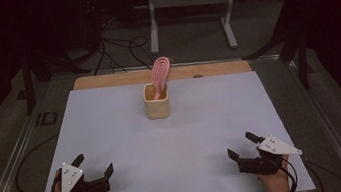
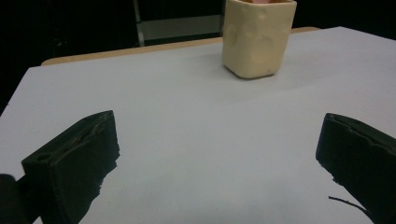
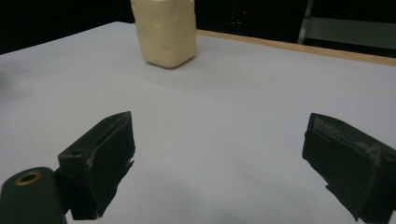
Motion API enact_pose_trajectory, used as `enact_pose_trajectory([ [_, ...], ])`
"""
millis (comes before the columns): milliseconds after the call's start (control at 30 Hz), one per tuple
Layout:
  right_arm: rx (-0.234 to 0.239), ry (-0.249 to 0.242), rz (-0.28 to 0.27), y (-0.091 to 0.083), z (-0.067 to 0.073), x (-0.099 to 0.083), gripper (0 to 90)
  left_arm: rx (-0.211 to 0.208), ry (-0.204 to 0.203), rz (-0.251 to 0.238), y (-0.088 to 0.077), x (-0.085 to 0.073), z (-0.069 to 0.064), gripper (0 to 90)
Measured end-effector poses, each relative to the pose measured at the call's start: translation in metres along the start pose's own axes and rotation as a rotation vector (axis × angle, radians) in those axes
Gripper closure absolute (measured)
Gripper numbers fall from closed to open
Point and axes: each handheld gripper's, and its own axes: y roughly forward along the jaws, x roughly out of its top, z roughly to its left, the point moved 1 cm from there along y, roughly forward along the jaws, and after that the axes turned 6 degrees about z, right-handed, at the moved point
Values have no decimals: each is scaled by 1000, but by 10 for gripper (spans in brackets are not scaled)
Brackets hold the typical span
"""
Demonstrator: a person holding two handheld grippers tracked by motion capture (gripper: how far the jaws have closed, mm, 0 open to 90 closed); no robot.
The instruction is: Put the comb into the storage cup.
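left tongs (image 1: 94,163) agape | right tongs (image 1: 240,145) agape, near edge | cup (image 1: 157,100) far

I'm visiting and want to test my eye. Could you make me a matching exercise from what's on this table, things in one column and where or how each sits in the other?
Things:
1. cream cup
2. pink comb
3. left gripper
4. right gripper

Places or states:
A. open, at the table's near right corner
B. standing in the cup, sticking out above its rim
C. open, at the table's near left corner
D. upright toward the far middle of the white table

Pairs: 1-D, 2-B, 3-C, 4-A
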Motion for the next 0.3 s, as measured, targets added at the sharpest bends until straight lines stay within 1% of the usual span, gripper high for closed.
enact_pose_trajectory([
  [100,-3,12,0,0,-1,-1,91,1,-4,1,1,0,0,0],
  [300,-7,15,8,1,-2,-4,91,1,-6,6,3,0,0,0],
])
